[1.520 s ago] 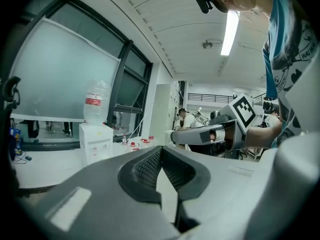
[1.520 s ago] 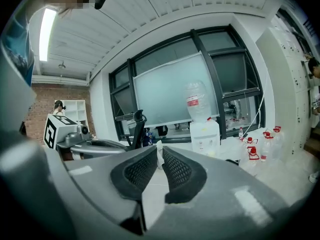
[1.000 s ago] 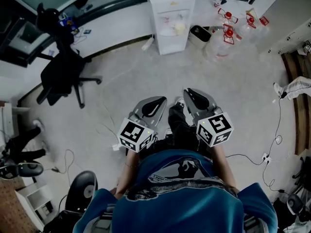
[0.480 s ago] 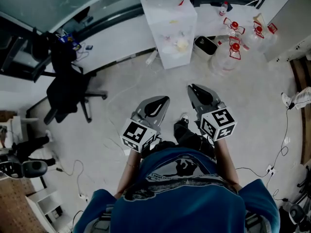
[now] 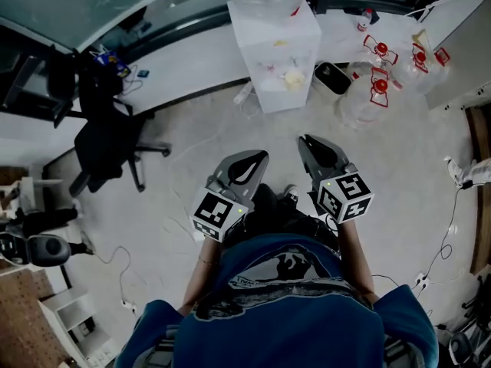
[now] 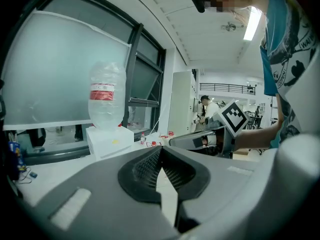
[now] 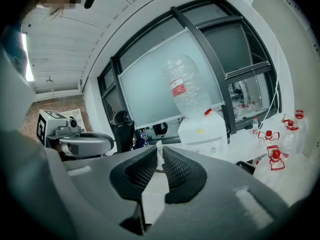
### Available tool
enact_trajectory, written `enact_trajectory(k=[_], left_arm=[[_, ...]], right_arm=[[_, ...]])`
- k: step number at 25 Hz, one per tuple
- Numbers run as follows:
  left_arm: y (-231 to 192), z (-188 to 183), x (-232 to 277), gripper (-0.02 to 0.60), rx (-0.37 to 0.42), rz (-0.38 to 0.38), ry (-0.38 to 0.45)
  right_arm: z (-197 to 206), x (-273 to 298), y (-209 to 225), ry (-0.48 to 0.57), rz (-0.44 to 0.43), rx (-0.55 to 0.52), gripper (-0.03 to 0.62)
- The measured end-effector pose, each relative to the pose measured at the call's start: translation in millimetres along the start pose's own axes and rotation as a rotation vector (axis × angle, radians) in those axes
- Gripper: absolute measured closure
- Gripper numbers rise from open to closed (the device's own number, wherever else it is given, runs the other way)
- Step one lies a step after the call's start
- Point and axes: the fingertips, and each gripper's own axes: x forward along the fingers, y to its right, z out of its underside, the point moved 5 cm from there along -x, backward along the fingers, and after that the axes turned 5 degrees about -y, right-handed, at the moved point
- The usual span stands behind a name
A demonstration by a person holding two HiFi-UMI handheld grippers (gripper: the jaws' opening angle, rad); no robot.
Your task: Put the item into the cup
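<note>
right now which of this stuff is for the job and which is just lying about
For the job:
right gripper, fingers shut on a thin white item
left gripper, fingers shut, nothing between them
no cup in any view

Just lying about:
water dispenser
office chair
red-capped water jugs
</note>
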Motion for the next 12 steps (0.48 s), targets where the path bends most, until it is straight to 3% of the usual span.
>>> enact_trajectory(k=[6,12], left_arm=[[-12.9,-5.0,11.5,0.568,0.009,0.026,-0.022],[-41.5,-6.7,45.1,0.568,0.022,0.123,-0.028]], right_arm=[[8.4,14.6,6.2,-0.03,0.002,0.04,0.559],[8.7,44.7,35.2,-0.03,0.063,0.093,0.559]])
